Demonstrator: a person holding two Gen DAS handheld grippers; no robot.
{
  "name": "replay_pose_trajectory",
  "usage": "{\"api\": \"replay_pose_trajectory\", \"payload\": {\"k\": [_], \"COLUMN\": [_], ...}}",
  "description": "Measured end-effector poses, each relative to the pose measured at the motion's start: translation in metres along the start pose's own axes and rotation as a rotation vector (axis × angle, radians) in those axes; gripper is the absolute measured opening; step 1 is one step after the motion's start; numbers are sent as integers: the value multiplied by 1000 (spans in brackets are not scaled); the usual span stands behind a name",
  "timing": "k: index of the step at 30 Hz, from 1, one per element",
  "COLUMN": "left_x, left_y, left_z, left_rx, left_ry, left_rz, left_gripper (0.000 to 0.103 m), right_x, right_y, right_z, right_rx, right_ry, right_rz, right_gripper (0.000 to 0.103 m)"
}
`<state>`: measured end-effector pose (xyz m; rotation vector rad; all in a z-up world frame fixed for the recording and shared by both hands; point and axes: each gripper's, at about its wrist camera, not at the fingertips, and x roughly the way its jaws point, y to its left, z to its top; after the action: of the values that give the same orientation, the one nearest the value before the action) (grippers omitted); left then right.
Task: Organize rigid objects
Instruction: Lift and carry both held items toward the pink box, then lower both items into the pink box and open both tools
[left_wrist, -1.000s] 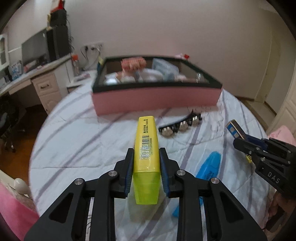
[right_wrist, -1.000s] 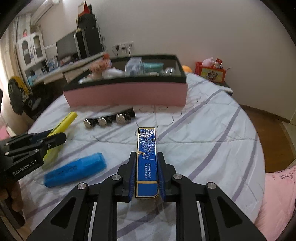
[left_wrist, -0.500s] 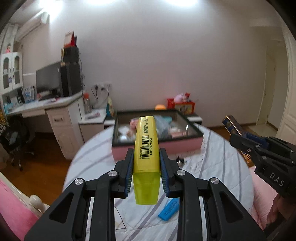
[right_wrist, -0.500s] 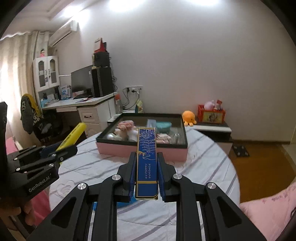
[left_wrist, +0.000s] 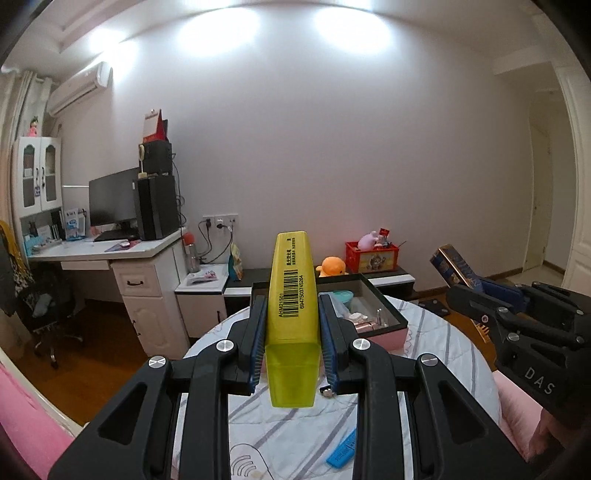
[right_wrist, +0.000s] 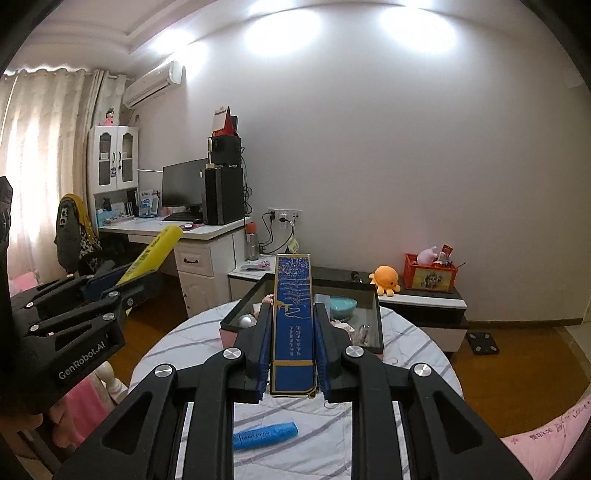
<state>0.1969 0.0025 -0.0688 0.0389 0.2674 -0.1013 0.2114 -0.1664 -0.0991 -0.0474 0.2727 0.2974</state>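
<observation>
We've got the left tool (left_wrist: 292, 332) clamped on the yellow highlighter (left_wrist: 293, 302), its long axis running straight ahead toward the pink box (right_wrist: 369, 295), cap end nearest us. Right of it, the right tool (right_wrist: 292, 343) grips a blue patterned case (right_wrist: 293, 317) pointing the same way. Both are held above the bench (right_wrist: 417, 343). The box holds a teal bowl (right_wrist: 343, 304) and small clutter. A blue highlighter (right_wrist: 264, 435) lies on the bench, nearer us than the box.

A lived-in room at home, probably a bedroom: a white desk (right_wrist: 207, 236) with a monitor (right_wrist: 183, 190), a wall air conditioner (right_wrist: 153, 85), curtains (right_wrist: 40, 147), an orange plush toy (right_wrist: 386, 278) on a low cabinet (right_wrist: 424, 299), and pink bedding (right_wrist: 546, 446) beside a striped-cloth table (right_wrist: 417, 343).
</observation>
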Motion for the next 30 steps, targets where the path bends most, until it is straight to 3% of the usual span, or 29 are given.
{"api": "replay_pose_trajectory", "payload": {"k": [11,16,23,30], "left_x": [35,79,176,267], "left_y": [-3,-6,-9,-15], "left_z": [15,23,23,-10], "left_rx": [30,43,63,76], "left_ry": [-13,12,147,324], "left_rz": [19,4,-46,-77], "left_gripper": [27,27,27,27], "right_x": [33,66,137,214], "right_y": [-12,-26,-52,-78], "right_z": [11,19,16,-19], "right_rx": [-7,-10,-4,3], "right_ry": [-9,13,113,291], "right_rz": [2,-6,-19,-49], "right_gripper": [21,21,21,21]}}
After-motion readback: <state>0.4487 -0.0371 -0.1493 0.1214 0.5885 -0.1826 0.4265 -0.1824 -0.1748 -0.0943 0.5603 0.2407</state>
